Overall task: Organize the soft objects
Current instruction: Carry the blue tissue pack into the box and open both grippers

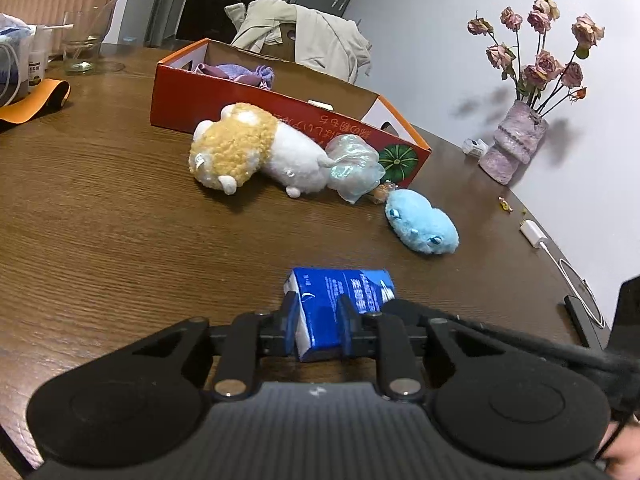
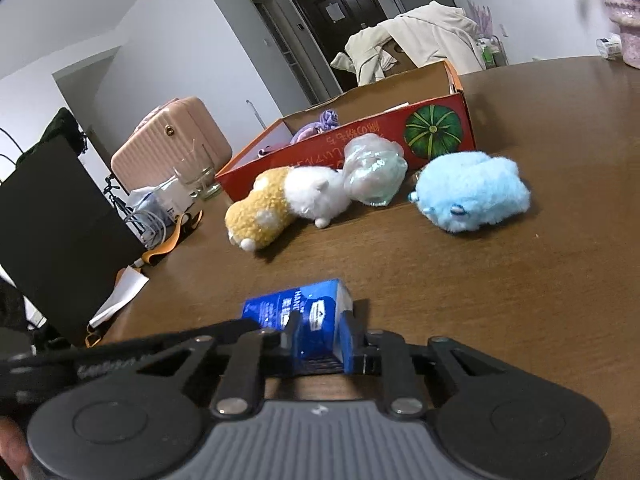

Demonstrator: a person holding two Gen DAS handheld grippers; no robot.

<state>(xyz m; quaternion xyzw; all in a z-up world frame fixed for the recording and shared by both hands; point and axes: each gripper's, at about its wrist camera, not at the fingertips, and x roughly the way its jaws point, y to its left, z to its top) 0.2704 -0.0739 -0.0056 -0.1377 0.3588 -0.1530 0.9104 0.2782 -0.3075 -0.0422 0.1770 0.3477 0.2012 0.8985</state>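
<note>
A blue tissue pack [image 1: 340, 304] lies on the brown table, and both grippers close on it from opposite ends. My left gripper [image 1: 318, 320] is shut on one end; my right gripper [image 2: 320, 336] is shut on the other end of the pack [image 2: 304, 312]. Beyond it lie a yellow-and-white plush [image 1: 248, 148] [image 2: 280, 204], a clear iridescent soft bag [image 1: 354, 168] [image 2: 374, 170] and a light blue plush [image 1: 422, 228] [image 2: 470, 190]. An open red cardboard box [image 1: 256, 100] [image 2: 380, 132] behind them holds a purple cloth [image 1: 240, 74] [image 2: 320, 122].
A vase of dried roses [image 1: 516, 140] stands at the right by the wall. A white adapter with cable [image 1: 536, 236] lies near the table's right edge. A glass [image 1: 82, 46] [image 2: 196, 174], bottles and an orange strap [image 1: 36, 104] sit at the left. A black monitor [image 2: 52, 232] stands left.
</note>
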